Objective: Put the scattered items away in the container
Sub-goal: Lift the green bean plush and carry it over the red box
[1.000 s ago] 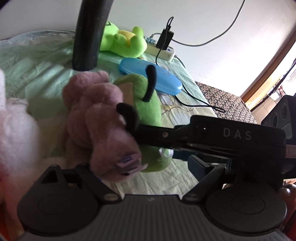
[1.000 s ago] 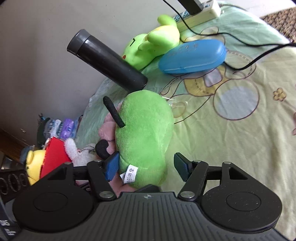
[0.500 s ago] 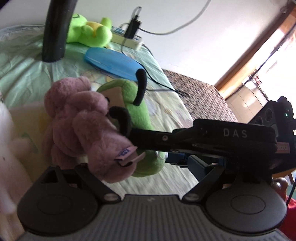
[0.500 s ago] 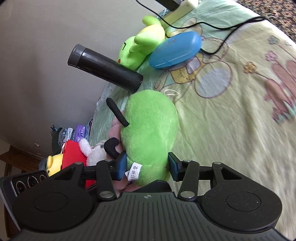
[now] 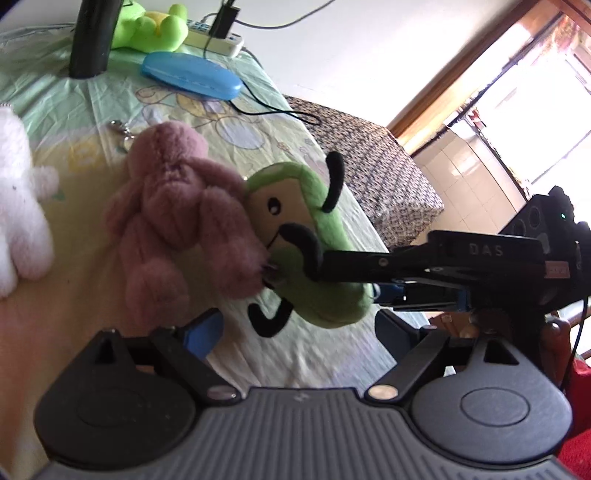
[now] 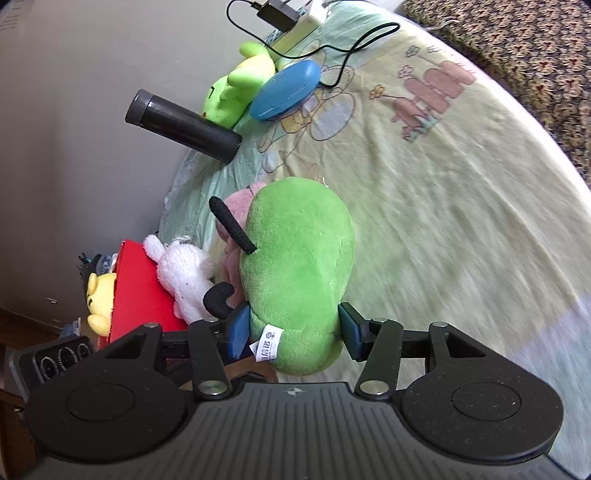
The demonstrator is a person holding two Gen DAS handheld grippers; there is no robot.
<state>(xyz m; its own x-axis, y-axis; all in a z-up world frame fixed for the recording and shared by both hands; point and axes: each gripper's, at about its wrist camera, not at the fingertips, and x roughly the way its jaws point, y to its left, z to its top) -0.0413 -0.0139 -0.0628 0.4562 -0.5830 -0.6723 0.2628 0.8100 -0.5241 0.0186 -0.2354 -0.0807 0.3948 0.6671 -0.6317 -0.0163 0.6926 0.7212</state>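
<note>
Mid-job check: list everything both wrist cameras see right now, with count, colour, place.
green plush: 1, green, black limbs, in right claw
pink plush: 1, dusty pink, against green plush
white plush: 1, white, beside red box
red box: 1, red, bed's edge
yellow plush: 1, yellow, by red box
lime plush: 1, lime, far end
case: 1, blue, beside lime plush
flask: 1, black, standing
power strip: 1, white, far end
sheet: 1, pale green
left claw: 1, black, open
right claw: 1, black, gripping green plush, jaws just opened slightly

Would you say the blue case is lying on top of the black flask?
No; the blue case lies flat on the sheet, apart from the black flask.
</note>
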